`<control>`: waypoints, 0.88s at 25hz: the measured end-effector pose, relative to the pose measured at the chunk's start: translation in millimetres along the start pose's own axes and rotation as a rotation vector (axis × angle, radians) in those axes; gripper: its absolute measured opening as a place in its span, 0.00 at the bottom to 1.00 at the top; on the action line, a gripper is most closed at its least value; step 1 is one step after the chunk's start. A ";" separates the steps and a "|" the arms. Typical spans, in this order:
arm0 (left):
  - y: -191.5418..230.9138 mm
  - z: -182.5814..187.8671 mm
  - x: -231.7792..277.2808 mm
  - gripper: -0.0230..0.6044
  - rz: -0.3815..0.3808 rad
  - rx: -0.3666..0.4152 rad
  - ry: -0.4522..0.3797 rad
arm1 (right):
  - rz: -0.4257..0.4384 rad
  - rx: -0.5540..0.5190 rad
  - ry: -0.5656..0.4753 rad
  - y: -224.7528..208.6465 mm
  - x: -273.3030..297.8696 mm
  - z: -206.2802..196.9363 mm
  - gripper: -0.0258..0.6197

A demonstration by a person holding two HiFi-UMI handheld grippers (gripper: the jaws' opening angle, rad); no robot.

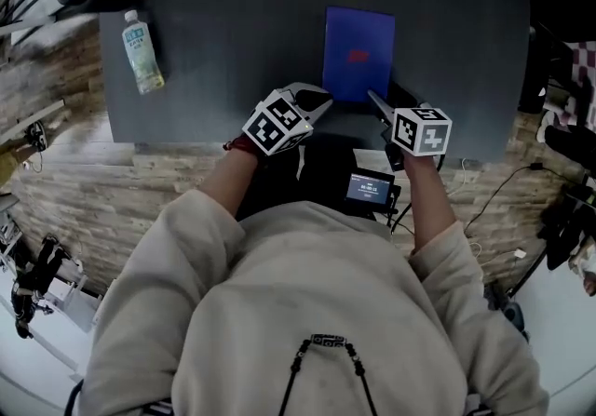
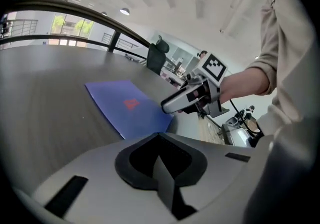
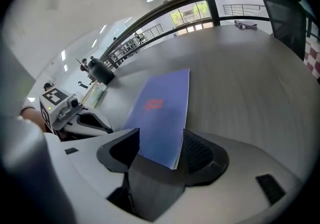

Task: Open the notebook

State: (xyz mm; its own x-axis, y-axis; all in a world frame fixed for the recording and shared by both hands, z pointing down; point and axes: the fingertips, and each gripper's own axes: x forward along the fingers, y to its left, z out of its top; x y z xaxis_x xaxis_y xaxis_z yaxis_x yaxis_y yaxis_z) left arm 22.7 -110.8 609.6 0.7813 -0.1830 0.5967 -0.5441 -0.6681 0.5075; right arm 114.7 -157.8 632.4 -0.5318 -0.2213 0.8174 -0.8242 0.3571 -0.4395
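Observation:
A thin blue notebook (image 1: 358,51) with a red mark on its cover lies closed on the dark table (image 1: 233,23). My right gripper (image 1: 377,104) is at its near right corner. In the right gripper view that corner of the notebook (image 3: 162,113) sits between the pads, and the right gripper (image 3: 160,157) looks shut on it. My left gripper (image 1: 315,105) is shut and holds nothing, its tips just off the near left corner. The left gripper view shows the notebook (image 2: 127,105) flat ahead of the left gripper (image 2: 159,140), with the right gripper (image 2: 166,106) touching its corner.
A clear drink bottle (image 1: 142,51) with a white cap lies at the table's left side. A small device with a lit screen (image 1: 370,188) hangs on the person's front, below the table's near edge. Pale brick-patterned floor (image 1: 84,172) surrounds the table.

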 end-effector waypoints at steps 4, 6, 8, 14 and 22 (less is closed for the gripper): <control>3.8 -4.8 19.9 0.05 0.022 0.015 0.067 | -0.025 0.002 0.020 -1.4 9.3 -0.8 0.45; 4.8 -3.2 23.5 0.05 0.033 0.006 0.078 | -0.023 0.011 0.021 -2.7 9.7 -0.9 0.45; 5.7 -5.8 26.0 0.05 0.043 0.002 0.096 | 0.007 0.025 0.017 1.6 8.1 -0.8 0.45; 9.8 -9.6 26.0 0.05 0.063 0.005 0.169 | 0.131 0.047 -0.049 36.5 -6.1 20.4 0.45; 4.5 -1.3 20.1 0.05 0.022 -0.012 0.054 | 0.320 0.038 -0.157 94.1 -31.5 56.9 0.45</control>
State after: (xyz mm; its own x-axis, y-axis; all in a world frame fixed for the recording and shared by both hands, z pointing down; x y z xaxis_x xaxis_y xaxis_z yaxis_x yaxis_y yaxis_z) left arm 35.5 -116.5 624.7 0.7514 -0.1586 0.6405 -0.5650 -0.6559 0.5006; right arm 42.8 -168.8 544.1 -0.7851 -0.2416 0.5703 -0.6162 0.3979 -0.6797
